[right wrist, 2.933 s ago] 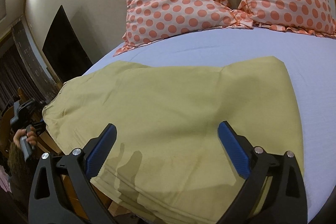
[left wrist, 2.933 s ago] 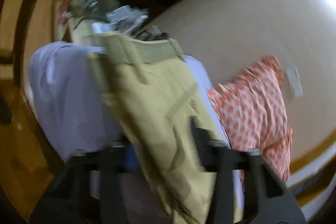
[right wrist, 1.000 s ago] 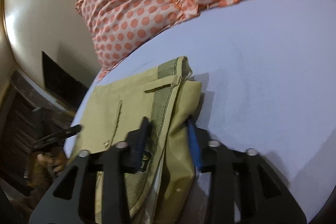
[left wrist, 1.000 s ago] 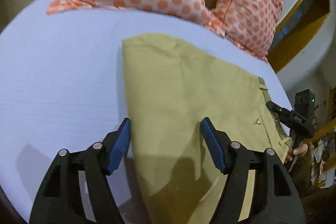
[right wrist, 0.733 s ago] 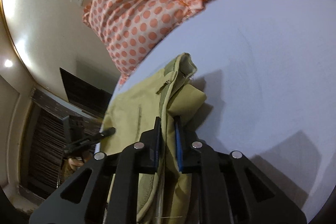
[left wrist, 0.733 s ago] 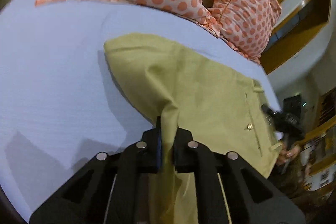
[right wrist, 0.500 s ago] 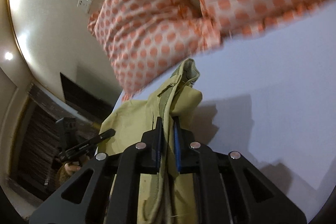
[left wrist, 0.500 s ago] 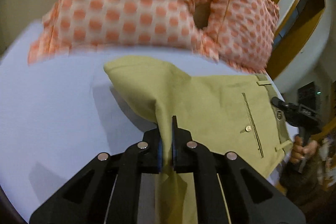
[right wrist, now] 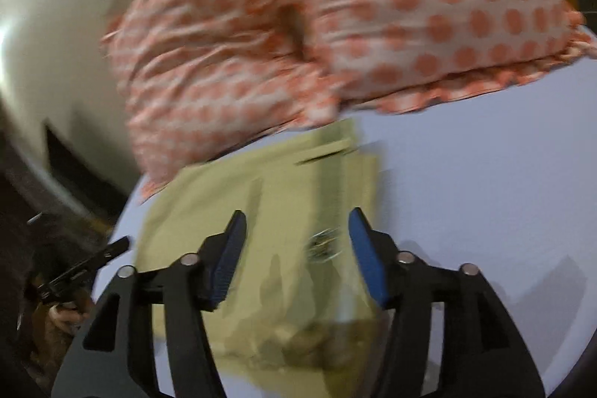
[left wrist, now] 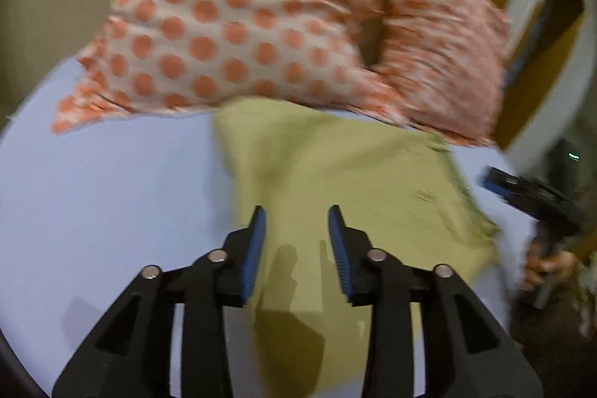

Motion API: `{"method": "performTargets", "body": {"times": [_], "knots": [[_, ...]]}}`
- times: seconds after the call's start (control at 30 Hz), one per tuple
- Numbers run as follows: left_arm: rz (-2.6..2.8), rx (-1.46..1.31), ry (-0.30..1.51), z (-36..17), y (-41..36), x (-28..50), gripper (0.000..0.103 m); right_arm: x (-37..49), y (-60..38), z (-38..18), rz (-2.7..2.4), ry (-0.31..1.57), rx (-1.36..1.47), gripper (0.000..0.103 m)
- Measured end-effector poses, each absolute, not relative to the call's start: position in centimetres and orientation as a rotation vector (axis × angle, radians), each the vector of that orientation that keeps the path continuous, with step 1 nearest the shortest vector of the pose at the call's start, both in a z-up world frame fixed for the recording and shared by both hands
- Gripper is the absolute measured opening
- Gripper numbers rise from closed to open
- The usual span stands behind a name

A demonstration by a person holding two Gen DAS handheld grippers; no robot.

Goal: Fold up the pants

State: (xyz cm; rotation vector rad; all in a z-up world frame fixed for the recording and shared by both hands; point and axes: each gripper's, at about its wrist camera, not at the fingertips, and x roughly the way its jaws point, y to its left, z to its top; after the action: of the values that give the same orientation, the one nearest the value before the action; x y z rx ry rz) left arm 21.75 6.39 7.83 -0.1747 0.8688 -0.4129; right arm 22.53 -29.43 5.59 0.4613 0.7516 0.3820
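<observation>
The khaki pants point(left wrist: 335, 174) lie folded on the lavender bed sheet point(left wrist: 112, 196), their far edge close to the pillows. My left gripper point(left wrist: 296, 230) is open just above their left part, holding nothing. In the right wrist view the pants point(right wrist: 268, 211) show the waistband and a belt loop at the far right. My right gripper point(right wrist: 296, 241) is open above that waistband end, holding nothing. Each gripper also shows at the side of the other's view: the right one point(left wrist: 530, 193), the left one point(right wrist: 86, 267).
Two orange polka-dot pillows point(left wrist: 242, 25) point(right wrist: 373, 6) lie at the head of the bed, touching or just behind the pants. A cream wall point(right wrist: 48, 25) and a dark opening stand left. A yellow and white frame point(left wrist: 541, 69) stands at the right.
Both grippers were shut on the pants half a second ago and carried them toward the pillows. Now both have opened and let go, and the pants lie flat.
</observation>
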Motion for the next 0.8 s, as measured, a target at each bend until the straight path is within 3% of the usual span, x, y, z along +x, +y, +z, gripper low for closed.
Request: {"method": "performTargets", "body": {"times": [0.13,0.27,0.33,0.4,0.43,0.5,0.67,0.8], "knots": [[-0.448,-0.169,1.007,5.0,3.8,23.0,0.042,23.9,-27.0,3.1,0.378,0.889,0.439,0.069],[-0.372,-0.167,1.007,4.3,3.7,24.0,0.035,24.3,-27.8,2.7,0.336,0.907,0.519,0.069],[-0.312,-0.135,0.994,5.0,3.8,22.6,0.050,22.6,-27.5,3.6,0.223,0.909,0.452,0.075],[-0.263,-0.066,0.942,6.2,4.0,20.1,0.074,19.1,-26.5,5.1,0.186,0.842,0.360,0.095],[-0.238,-0.028,0.903,6.9,4.1,18.1,0.079,17.7,-26.0,5.2,0.195,0.814,0.340,0.099],[-0.184,0.014,0.858,7.5,4.5,15.0,0.099,13.7,-24.6,5.6,0.191,0.758,0.278,0.102],[-0.132,0.076,0.832,6.5,4.1,8.3,0.101,8.4,-19.8,3.2,0.156,0.766,0.133,0.102],[-0.117,0.091,0.850,4.7,3.3,7.7,0.101,7.8,-17.8,1.3,0.129,0.801,0.084,0.102]]}}
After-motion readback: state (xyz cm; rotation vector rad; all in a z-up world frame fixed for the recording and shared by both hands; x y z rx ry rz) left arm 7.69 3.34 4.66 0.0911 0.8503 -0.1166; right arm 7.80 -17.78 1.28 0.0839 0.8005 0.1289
